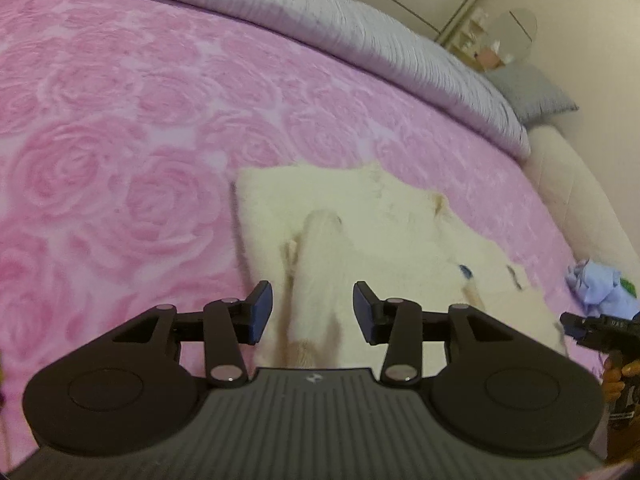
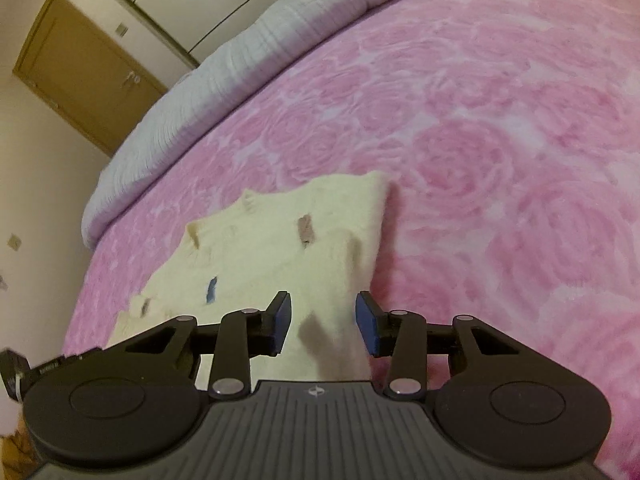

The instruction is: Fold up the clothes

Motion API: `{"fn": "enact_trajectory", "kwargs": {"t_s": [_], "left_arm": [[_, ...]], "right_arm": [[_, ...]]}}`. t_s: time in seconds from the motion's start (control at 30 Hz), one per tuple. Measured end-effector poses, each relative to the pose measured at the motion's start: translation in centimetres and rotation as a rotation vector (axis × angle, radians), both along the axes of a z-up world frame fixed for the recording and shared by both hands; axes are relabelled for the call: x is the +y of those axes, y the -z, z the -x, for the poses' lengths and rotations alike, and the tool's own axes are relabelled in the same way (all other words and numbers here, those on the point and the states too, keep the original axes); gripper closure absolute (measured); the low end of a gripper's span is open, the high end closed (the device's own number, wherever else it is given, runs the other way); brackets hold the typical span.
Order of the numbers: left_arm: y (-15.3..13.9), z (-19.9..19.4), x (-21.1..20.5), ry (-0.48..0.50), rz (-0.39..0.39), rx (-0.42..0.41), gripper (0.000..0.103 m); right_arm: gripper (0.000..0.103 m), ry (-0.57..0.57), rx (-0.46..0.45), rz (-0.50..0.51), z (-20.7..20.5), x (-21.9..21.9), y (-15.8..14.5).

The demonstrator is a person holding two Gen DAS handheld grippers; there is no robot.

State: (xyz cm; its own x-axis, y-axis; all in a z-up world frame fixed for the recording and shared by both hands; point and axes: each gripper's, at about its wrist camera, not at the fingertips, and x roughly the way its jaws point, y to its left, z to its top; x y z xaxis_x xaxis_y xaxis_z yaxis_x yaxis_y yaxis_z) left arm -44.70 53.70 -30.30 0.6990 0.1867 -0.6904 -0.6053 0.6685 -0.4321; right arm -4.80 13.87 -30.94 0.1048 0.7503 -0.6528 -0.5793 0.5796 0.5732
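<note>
A cream knit sweater (image 1: 380,220) with small coloured patches lies folded on the pink rose-patterned bedspread (image 1: 120,140). My left gripper (image 1: 312,312) hovers over the sweater's near edge. Its blue pads stand apart, and a raised ridge of the knit runs between them with a gap on each side. In the right wrist view the same sweater (image 2: 280,248) lies flat, and my right gripper (image 2: 323,322) stands open over its near right corner, with fabric between the pads but not pinched. The right gripper's tip (image 1: 592,330) shows at the left view's right edge.
A grey ribbed quilt (image 1: 360,32) is bunched along the far side of the bed. A crumpled light-blue garment (image 1: 600,284) lies at the right end, near the cream bed frame (image 1: 580,200). A wooden door (image 2: 80,64) and wardrobe fronts stand beyond the bed.
</note>
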Motion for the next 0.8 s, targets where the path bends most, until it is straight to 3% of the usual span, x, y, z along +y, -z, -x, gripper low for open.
{"fn": "enact_trajectory", "kwargs": {"t_s": [0.1,0.13,0.17,0.2,0.23,0.37,0.53,0.8], "left_arm": [[0.3,-0.9,-0.3,0.033,-0.022,0.018,0.07],[0.4,-1.2,-0.5,0.043,-0.03,0.024,0.08],[0.4,-1.4,-0.7,0.05,-0.053,0.037,0.084],[0.2,-1.4,-1.2,0.061,-0.093,0.055,0.094],[0.0,-1.3,-1.6,0.072,-0.117,0.052,0.096],[-0.9,-0.2,-2.1,0.092,-0.164,-0.011,0.097],[-2.8,0.4,-1.3,0.04,-0.242,-0.106,0.098],[-2.6,-3.1,2.2,-0.024,-0.276,-0.151,0.098]], "right_arm": [[0.061,-0.03,-0.033,0.051,0.1,0.9,0.3],[0.063,-0.042,-0.042,0.067,0.2,1.2,0.4],[0.082,-0.052,-0.067,0.08,0.5,1.4,0.3],[0.085,-0.061,-0.092,0.092,0.9,1.6,0.2],[0.087,-0.071,-0.118,0.104,1.2,1.8,0.1],[0.092,-0.121,-0.276,0.126,3.2,2.2,-1.9],[0.094,-0.1,-0.406,0.033,3.4,2.6,-4.8],[0.094,0.004,-0.407,0.055,-0.8,7.3,-3.0]]}}
